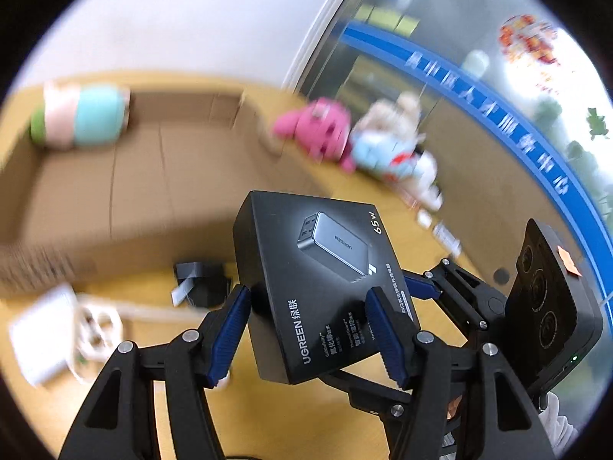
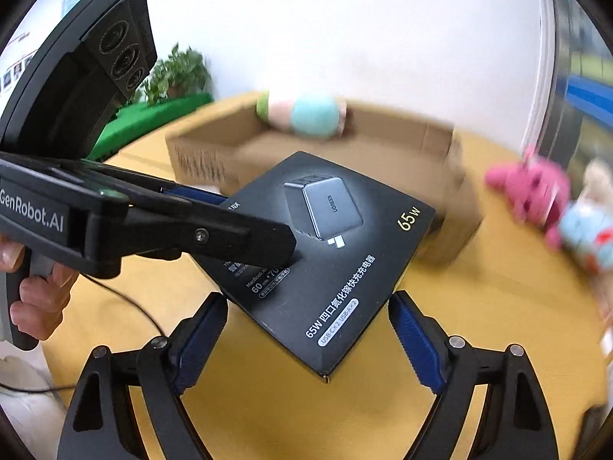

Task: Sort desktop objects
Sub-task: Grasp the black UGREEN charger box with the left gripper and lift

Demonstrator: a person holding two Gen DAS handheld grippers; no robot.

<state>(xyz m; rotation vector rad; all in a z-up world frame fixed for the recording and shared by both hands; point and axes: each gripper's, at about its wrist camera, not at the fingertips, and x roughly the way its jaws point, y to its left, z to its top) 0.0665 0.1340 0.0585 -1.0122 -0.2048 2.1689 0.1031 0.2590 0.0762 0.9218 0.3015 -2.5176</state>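
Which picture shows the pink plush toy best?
The left wrist view. The pink plush toy lies near the picture's middle, whole though blurred, against a pale blue toy. In the right wrist view it sits far off at the right edge, more smeared.

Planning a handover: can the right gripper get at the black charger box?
Probably yes: a corner of the charger box lies between the right gripper's open fingers, unobstructed; the left gripper holds the far side.

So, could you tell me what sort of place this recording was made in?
Probably an office or service-centre room. A yellow wooden table carries a cardboard box and plush toys; a glass wall bears a blue lettered band, and a potted plant stands by the white wall.
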